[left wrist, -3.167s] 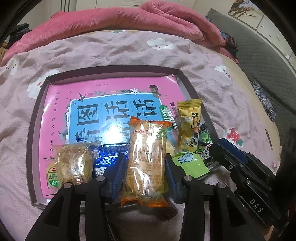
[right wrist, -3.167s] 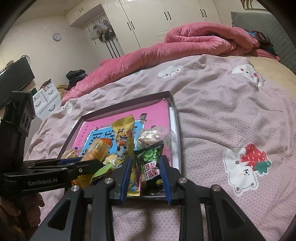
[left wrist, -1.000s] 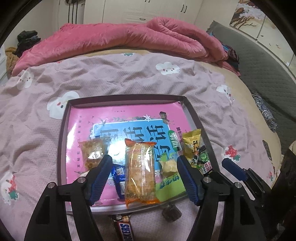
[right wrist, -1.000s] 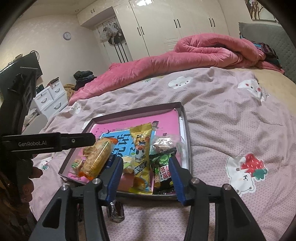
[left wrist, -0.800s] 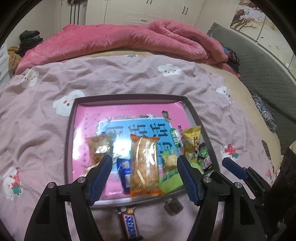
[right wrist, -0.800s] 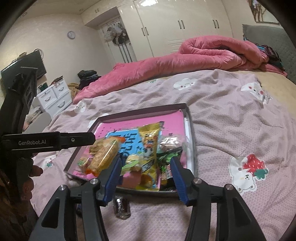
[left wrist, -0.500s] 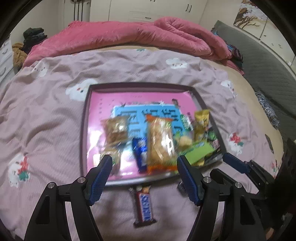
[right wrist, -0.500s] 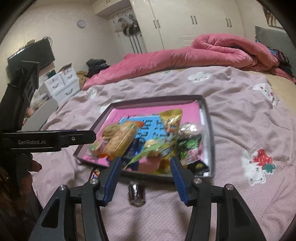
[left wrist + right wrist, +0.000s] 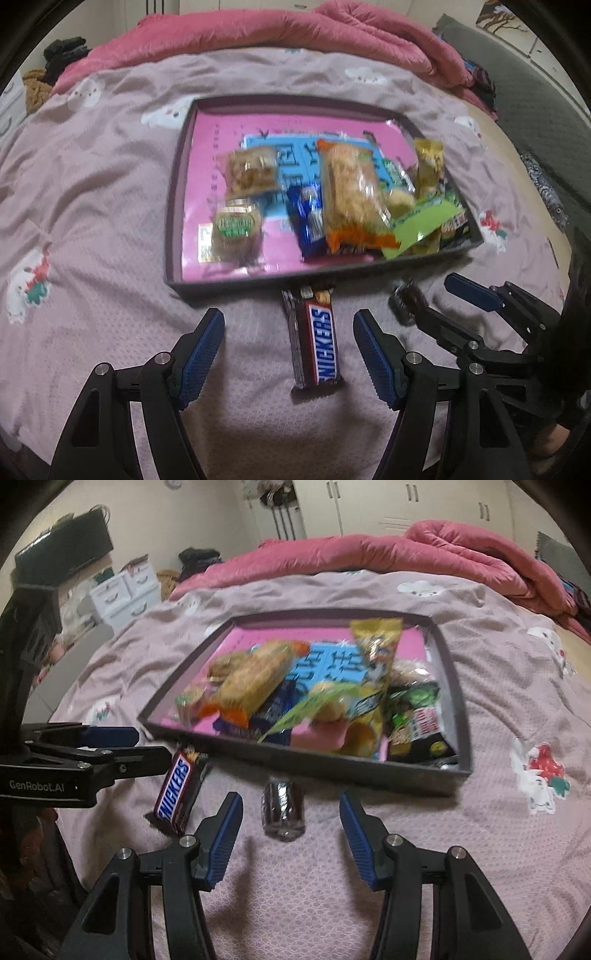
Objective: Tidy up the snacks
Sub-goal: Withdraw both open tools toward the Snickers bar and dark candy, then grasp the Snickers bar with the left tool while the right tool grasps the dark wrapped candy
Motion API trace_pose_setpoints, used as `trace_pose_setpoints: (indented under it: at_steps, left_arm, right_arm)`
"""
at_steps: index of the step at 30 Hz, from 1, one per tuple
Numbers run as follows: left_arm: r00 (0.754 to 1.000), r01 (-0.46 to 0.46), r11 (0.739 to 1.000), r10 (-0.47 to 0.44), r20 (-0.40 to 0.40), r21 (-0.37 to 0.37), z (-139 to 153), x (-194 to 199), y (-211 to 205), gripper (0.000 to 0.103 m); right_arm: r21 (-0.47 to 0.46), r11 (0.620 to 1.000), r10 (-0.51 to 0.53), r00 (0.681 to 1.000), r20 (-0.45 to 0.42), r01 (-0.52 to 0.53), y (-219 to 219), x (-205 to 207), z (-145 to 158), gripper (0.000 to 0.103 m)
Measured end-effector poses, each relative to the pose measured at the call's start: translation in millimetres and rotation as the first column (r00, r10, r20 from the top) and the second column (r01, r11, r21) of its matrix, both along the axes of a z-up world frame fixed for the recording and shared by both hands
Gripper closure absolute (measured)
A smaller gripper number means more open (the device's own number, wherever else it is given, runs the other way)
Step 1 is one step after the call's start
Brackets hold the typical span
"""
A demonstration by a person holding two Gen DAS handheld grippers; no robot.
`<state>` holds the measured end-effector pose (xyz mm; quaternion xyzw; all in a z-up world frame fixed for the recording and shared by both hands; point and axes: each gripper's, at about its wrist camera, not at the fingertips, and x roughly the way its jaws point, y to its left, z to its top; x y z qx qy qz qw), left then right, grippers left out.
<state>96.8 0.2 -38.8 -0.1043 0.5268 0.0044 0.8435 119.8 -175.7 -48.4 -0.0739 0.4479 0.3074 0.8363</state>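
Observation:
A dark tray point(image 9: 173, 206) point(image 9: 460, 701) on the bed holds several snack packets over a pink and blue book, among them an orange-ended cracker pack point(image 9: 352, 195) point(image 9: 255, 679) and a yellow packet point(image 9: 376, 646). A Snickers bar point(image 9: 319, 339) point(image 9: 177, 790) lies on the blanket just in front of the tray. A small dark wrapped candy point(image 9: 282, 808) point(image 9: 406, 301) lies to its right. My left gripper point(image 9: 288, 358) is open and empty, with the Snickers bar between its fingers. My right gripper point(image 9: 290, 834) is open and empty, just short of the dark candy.
The pink blanket point(image 9: 92, 221) with animal prints covers the bed around the tray. A rumpled pink duvet point(image 9: 295, 33) lies at the far end. White drawers point(image 9: 122, 590) and wardrobes point(image 9: 369, 506) stand beyond the bed's left side.
Both grippers have let go of their packets, opened wide and pulled back from the tray. The Snickers bar and the dark candy have come into view on the blanket in front of them.

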Motion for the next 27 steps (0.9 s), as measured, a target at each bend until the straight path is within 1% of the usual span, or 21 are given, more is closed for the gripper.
trace_pose_setpoints:
  at_steps: [2, 4, 5, 6, 7, 8, 10, 15, 18, 19, 20, 21, 23, 24, 25, 27]
  left_arm:
    - [1.0, 0.003, 1.0, -0.003, -0.012, -0.002, -6, -1, -2, 0.029]
    - [1.0, 0.007, 1.0, -0.007, -0.022, -0.006, -10, -2, -3, 0.029]
    - [1.0, 0.006, 1.0, -0.006, -0.028, -0.006, -13, -2, -4, 0.029]
    - [0.999, 0.008, 1.0, -0.008, -0.033, -0.01, -15, -3, -4, 0.029]
    - [0.999, 0.01, 1.0, -0.011, -0.036, -0.012, -17, -3, -5, 0.029]
    - [0.999, 0.01, 1.0, -0.011, -0.04, -0.01, -18, -3, -5, 0.029]
    - [0.999, 0.012, 1.0, -0.013, -0.051, -0.014, -24, -3, -6, 0.029]
    - [0.998, 0.005, 1.0, -0.005, -0.061, -0.007, -34, -2, -11, 0.029]
    - [0.998, 0.006, 1.0, -0.006, -0.059, 0.006, -37, 0, -13, 0.029]
    - [0.998, 0.006, 1.0, -0.006, -0.057, 0.012, -37, 0, -14, 0.031]
    - [0.999, 0.008, 1.0, -0.007, -0.054, 0.022, -37, 0, -15, 0.04]
    - [0.999, 0.008, 0.999, -0.006, -0.05, 0.036, -37, 1, -16, 0.045]
    - [0.999, 0.018, 0.999, -0.016, -0.042, 0.032, -37, 1, -17, 0.059]
    - [0.999, 0.025, 0.999, -0.024, -0.039, 0.027, -37, 2, -18, 0.063]
    - [0.999, 0.035, 0.999, -0.034, -0.038, 0.025, -36, 2, -19, 0.069]
    - [0.999, 0.043, 0.999, -0.042, -0.03, 0.03, -34, 2, -20, 0.071]
  right_arm:
    - [-0.007, 1.0, 0.017, 1.0, -0.005, -0.017, 4, 0, -5, 0.049]
    - [-0.014, 1.0, 0.028, 0.999, -0.018, -0.028, 7, 1, -10, 0.054]
    - [-0.02, 0.999, 0.028, 0.999, -0.024, -0.028, 8, 2, -14, 0.055]
    - [-0.022, 0.999, 0.031, 0.999, -0.028, -0.031, 9, 3, -16, 0.057]
    - [-0.024, 0.999, 0.035, 0.999, -0.03, -0.036, 9, 4, -18, 0.063]
    - [-0.022, 0.999, 0.043, 0.999, -0.031, -0.044, 10, 4, -20, 0.065]
    - [-0.029, 0.998, 0.052, 0.998, -0.03, -0.053, 12, 5, -23, 0.074]
    - [0.0, 0.998, 0.056, 0.998, -0.029, -0.056, 8, 6, -21, 0.074]
    - [0.027, 0.998, 0.049, 0.998, -0.031, -0.048, 2, 3, -15, 0.074]
    - [0.031, 0.998, 0.048, 0.999, -0.026, -0.047, 1, 2, -13, 0.074]
    - [0.037, 0.998, 0.046, 0.999, -0.022, -0.046, 0, 1, -10, 0.074]
    - [0.046, 0.998, 0.045, 0.999, -0.014, -0.044, -2, 0, -6, 0.074]
    - [0.065, 0.997, 0.045, 0.999, -0.004, -0.045, -3, -1, 0, 0.074]
    - [0.073, 0.996, 0.045, 0.999, 0.004, -0.045, -3, -2, 4, 0.074]
    - [0.08, 0.996, 0.044, 0.999, 0.015, -0.045, -4, -4, 7, 0.074]
    - [0.099, 0.994, 0.044, 0.998, 0.038, -0.048, -4, -6, 14, 0.074]
